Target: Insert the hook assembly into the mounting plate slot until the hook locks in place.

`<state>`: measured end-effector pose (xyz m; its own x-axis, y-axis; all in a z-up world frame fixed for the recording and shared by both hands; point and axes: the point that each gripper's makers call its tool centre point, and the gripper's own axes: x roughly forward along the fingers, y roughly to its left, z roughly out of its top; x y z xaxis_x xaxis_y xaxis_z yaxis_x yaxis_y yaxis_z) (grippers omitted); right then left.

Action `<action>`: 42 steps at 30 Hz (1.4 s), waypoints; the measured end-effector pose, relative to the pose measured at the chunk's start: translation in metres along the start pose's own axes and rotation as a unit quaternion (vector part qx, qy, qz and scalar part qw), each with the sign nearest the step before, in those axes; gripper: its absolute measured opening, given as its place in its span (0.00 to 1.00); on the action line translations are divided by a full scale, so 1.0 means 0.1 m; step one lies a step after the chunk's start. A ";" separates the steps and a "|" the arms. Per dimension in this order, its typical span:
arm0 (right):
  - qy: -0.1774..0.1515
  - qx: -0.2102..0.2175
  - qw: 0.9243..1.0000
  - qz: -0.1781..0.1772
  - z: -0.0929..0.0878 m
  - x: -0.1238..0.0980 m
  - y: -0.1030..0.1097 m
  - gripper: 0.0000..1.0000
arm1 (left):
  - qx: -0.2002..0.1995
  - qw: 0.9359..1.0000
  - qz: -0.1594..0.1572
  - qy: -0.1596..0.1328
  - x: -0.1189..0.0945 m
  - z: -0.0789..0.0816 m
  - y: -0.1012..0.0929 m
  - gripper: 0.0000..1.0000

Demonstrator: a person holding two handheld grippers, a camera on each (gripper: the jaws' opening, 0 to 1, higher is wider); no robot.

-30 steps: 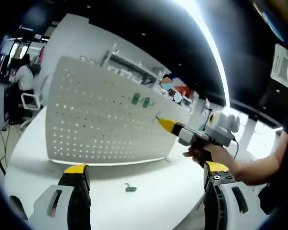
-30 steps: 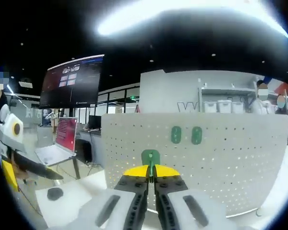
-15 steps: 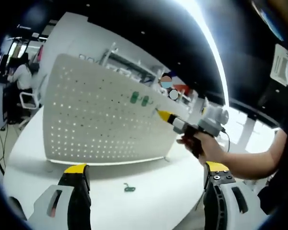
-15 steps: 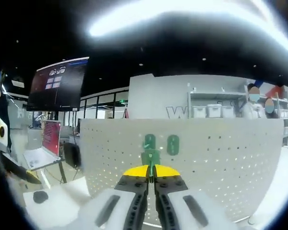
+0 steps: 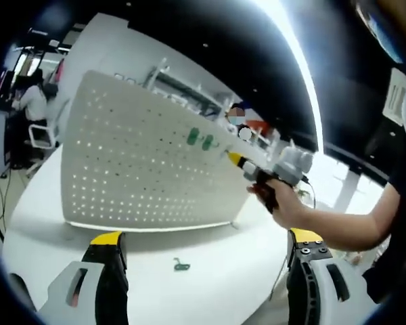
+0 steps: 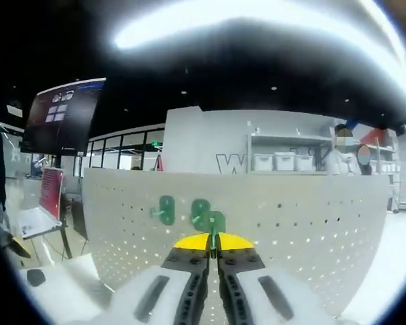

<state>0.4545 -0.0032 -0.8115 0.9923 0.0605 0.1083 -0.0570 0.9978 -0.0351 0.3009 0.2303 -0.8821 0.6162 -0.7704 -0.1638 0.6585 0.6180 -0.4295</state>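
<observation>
A white pegboard mounting plate (image 5: 142, 169) (image 6: 304, 237) stands upright on a white table (image 5: 210, 284). Two green hooks (image 5: 200, 140) (image 6: 183, 211) hang on it side by side. My right gripper (image 6: 213, 238) is shut on a third green hook (image 6: 215, 222), held right at the plate beside the mounted pair. In the left gripper view that right gripper (image 5: 234, 158) shows with a hand around it, its yellow tip at the plate. My left gripper (image 5: 206, 238) hangs open over the table. A loose green hook (image 5: 181, 265) lies between its jaws.
A laptop (image 6: 37, 210) and a dark screen (image 6: 61, 125) stand off to the left. Shelves with boxes (image 6: 281, 159) rise behind the plate. A seated person (image 5: 30, 101) is beyond the table's far left edge.
My right gripper has carried its hook closer to the plate and rightwards, past the two mounted hooks. The left gripper has stayed still.
</observation>
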 end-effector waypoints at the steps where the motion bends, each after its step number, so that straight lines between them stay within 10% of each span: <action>1: 0.000 -0.001 1.000 -0.002 0.00 0.02 -0.01 0.00 | 0.001 1.000 0.002 0.000 0.00 0.00 0.01 1.00; 42: 0.043 0.020 0.998 -0.035 0.05 0.32 -0.22 0.00 | -0.016 1.000 0.012 0.001 -0.01 -0.06 0.12 0.96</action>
<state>0.4867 -0.0233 -0.8022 0.9997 -0.0099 0.0225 0.0097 0.9999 0.0083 0.3056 0.2377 -0.8922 0.6299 -0.7563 -0.1768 0.6296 0.6305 -0.4539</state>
